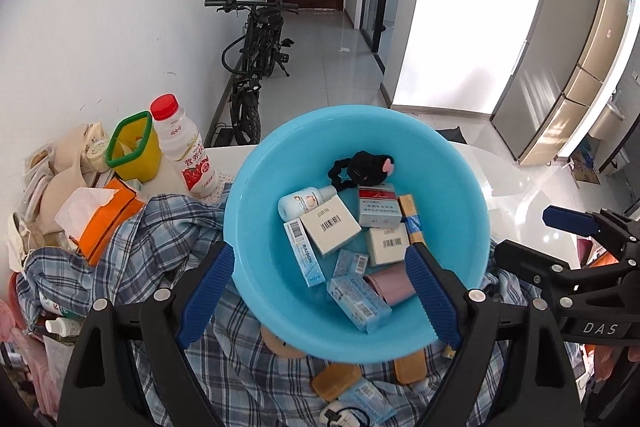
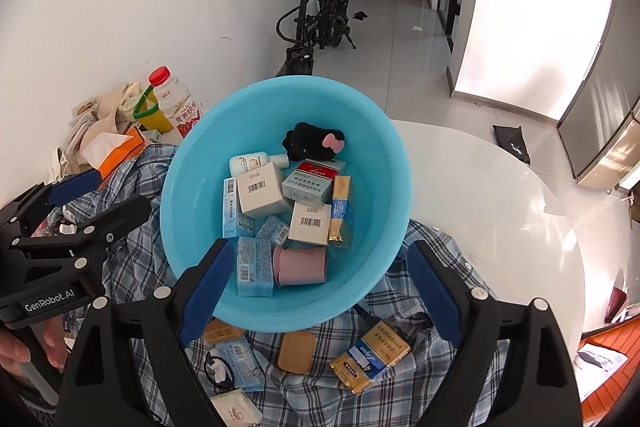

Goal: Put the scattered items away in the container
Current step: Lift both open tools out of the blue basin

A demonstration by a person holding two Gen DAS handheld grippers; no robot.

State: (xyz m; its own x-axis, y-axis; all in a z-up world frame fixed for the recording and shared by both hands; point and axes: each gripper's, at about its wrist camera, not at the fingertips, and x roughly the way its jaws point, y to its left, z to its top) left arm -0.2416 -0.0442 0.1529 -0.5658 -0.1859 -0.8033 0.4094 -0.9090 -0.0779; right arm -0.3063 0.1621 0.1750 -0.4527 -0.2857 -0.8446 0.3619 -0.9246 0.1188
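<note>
The left gripper point(image 1: 320, 291) is seen angled steeply downward over the blue basin point(image 1: 256, 183), which fills the middle of the left wrist view. Its jaws are spread wide and nothing is clamped between them; one blue pad point(image 1: 206, 291) lies outside the basin's near-left rim in the picture, the other over the basin's lower right interior.

The right gripper point(image 2: 320, 291) is likewise pitched down, released and empty, its jaws straddling the basin's near rim at the bottom centre of the right wrist view. In the left wrist view it is also visible at the right edge, and part of a hand point(image 2: 24, 347) can be made out on the left gripper's handle at the lower left of the right wrist view.

Inside the basin lie white barcoded boxes point(image 2: 260, 193), pale blue packets point(image 2: 254, 267), a pink cup point(image 2: 300, 265) on its side, a small lotion bottle point(image 1: 304, 203) and a black plush toy point(image 2: 314, 143).

Below the basin, on the plaid shirt point(image 2: 420, 339), a gold and blue box point(image 2: 372, 357), a tan case point(image 2: 296, 351) and further packets are still spread out. A red-capped bottle point(image 1: 184, 147) stands at the upper left.
</note>
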